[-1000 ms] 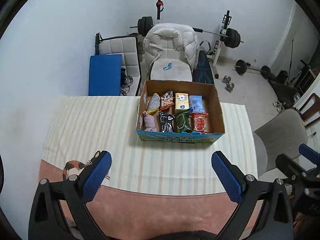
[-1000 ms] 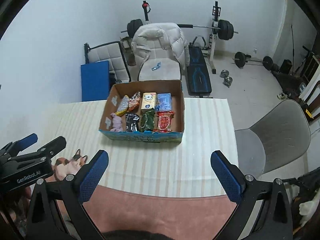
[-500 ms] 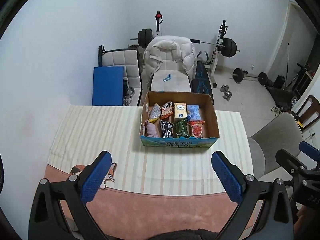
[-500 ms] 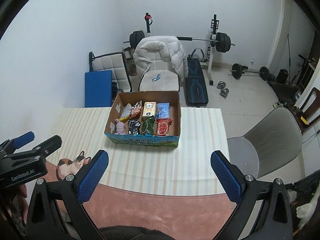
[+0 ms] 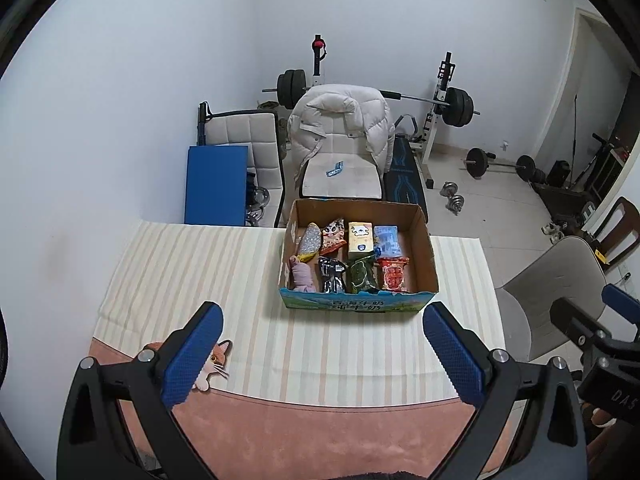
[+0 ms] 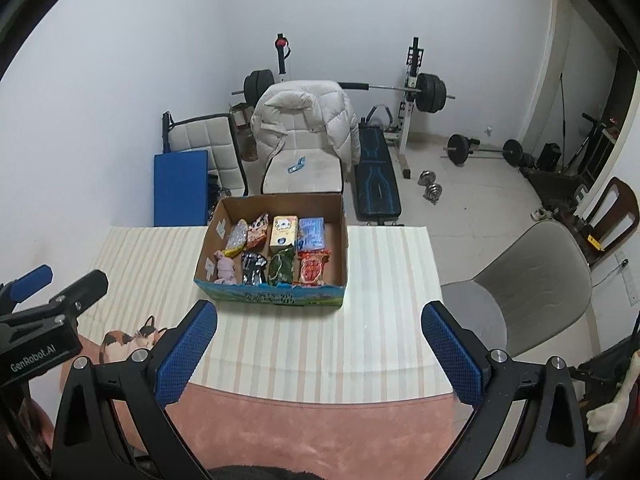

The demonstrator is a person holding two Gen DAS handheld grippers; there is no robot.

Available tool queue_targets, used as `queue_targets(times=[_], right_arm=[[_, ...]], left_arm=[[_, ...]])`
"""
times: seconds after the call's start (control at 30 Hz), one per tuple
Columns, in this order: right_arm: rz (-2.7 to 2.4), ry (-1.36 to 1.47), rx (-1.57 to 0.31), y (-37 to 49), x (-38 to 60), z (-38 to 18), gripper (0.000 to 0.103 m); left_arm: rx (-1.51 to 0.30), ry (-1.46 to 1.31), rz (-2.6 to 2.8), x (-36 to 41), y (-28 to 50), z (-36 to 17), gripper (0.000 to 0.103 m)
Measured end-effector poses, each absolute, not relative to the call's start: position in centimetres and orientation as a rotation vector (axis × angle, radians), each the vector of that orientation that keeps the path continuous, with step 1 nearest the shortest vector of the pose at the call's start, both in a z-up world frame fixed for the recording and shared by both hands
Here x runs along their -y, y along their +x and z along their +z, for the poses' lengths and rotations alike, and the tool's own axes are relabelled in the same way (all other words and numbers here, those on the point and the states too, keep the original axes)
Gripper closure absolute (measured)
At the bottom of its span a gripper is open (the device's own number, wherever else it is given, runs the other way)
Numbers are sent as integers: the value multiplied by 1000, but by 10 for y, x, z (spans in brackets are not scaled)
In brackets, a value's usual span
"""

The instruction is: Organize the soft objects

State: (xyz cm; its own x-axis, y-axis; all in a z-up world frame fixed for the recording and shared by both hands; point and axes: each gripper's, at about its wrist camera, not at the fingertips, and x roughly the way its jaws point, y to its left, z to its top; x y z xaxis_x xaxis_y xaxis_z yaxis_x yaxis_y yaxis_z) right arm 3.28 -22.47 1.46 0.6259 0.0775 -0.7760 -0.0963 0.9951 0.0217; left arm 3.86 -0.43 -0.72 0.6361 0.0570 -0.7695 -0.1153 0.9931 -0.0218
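Note:
A cardboard box (image 5: 423, 240) stands on the striped tablecloth (image 5: 192, 272) at the table's far side; it also shows in the right wrist view (image 6: 344, 248). Inside lie several soft snack packets in two rows, among them a red packet (image 5: 394, 274), a green packet (image 5: 360, 276), a yellow carton (image 5: 360, 236) and a pink soft toy (image 5: 302, 274). My left gripper (image 5: 322, 344) is open and empty, held high above the table's near edge. My right gripper (image 6: 320, 340) is open and empty beside it.
A chair with a white puffer jacket (image 5: 340, 120) stands behind the table. A grey chair (image 6: 532, 280) is at the table's right. A weight bench and barbells (image 6: 424, 92) fill the back of the room. A cat picture (image 5: 214, 360) lies on the near left.
Both grippers have pulled back and up from the table; the box looks smaller and farther away. Both stay open and empty.

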Motion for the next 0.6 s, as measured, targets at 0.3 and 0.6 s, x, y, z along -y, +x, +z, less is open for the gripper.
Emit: queue_targets(times=[0.3, 0.6], right_arm=[[95, -38, -862, 35, 228, 23, 0], [92, -50, -856, 36, 230, 26, 0]], left_arm=[[-878, -61, 99, 11, 37, -9, 0], [-868, -63, 102, 15, 32, -7, 0]])
